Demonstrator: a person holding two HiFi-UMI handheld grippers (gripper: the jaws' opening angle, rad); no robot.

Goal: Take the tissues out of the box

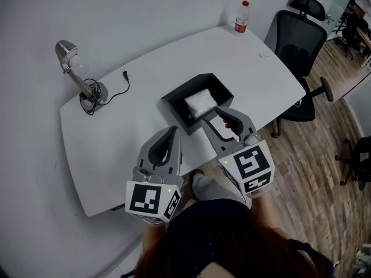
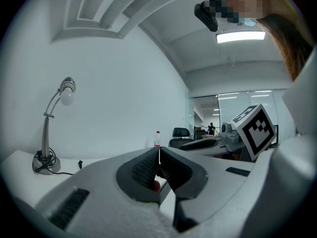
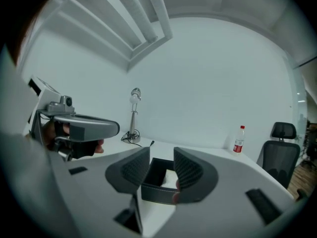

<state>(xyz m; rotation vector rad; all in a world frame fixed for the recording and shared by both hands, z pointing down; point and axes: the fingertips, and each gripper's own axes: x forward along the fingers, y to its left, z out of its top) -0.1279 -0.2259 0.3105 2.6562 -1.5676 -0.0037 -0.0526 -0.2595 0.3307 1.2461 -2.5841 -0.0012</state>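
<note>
A black open-topped box (image 1: 174, 106) stands on the white table (image 1: 116, 138), with a wad of white tissues (image 1: 200, 102) lying inside it. My right gripper (image 1: 223, 114) is open just in front of the box's near edge, pointing at it. In the right gripper view the box (image 3: 158, 195) and the tissues (image 3: 170, 176) show through the gap between the jaws (image 3: 161, 155), with nothing touching the pads. My left gripper (image 1: 174, 132) hovers over the table to the left of the box, shut and empty. In its own view (image 2: 159, 158) the tips meet.
A desk lamp (image 1: 72, 62) with a coiled black cable (image 1: 119, 86) stands at the table's far left. A water bottle (image 1: 242, 17) is at the far edge. A black office chair (image 1: 298, 39) stands on the wood floor to the right.
</note>
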